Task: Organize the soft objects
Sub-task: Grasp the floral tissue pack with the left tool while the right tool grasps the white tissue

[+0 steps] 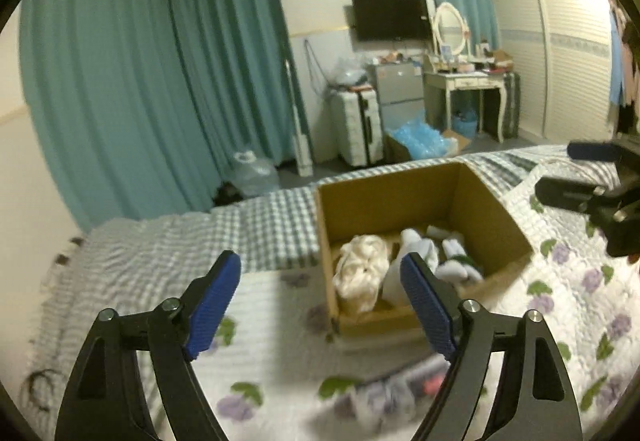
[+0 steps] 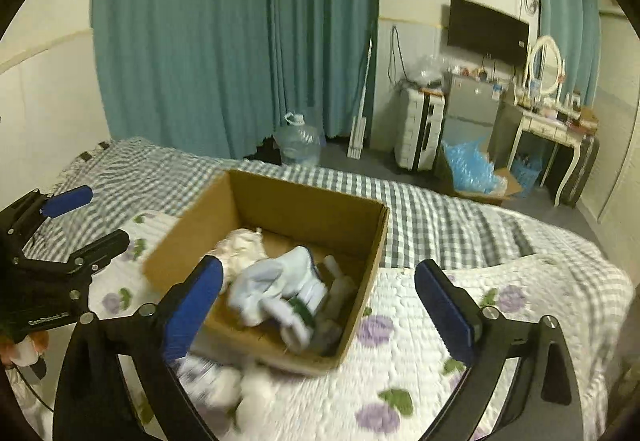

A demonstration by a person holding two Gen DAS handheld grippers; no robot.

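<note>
An open cardboard box (image 1: 400, 193) (image 2: 280, 201) sits on the bed. Inside lie a cream cloth bundle (image 1: 362, 269) (image 2: 242, 251) and white socks (image 1: 452, 261) (image 2: 280, 285). More soft items lie on the quilt in front of the box, blurred (image 1: 396, 389) (image 2: 224, 381). My left gripper (image 1: 322, 305) is open and empty, hovering before the box; it also shows in the right wrist view (image 2: 86, 217). My right gripper (image 2: 320, 305) is open and empty above the box's near edge; it also shows in the left wrist view (image 1: 576, 173).
The bed carries a white quilt with purple flowers (image 2: 400, 341) over a grey checked sheet (image 1: 200, 241). Beyond the bed stand teal curtains, a water jug (image 2: 298, 139), a suitcase (image 1: 358, 129), a small fridge and a dressing table (image 1: 468, 81).
</note>
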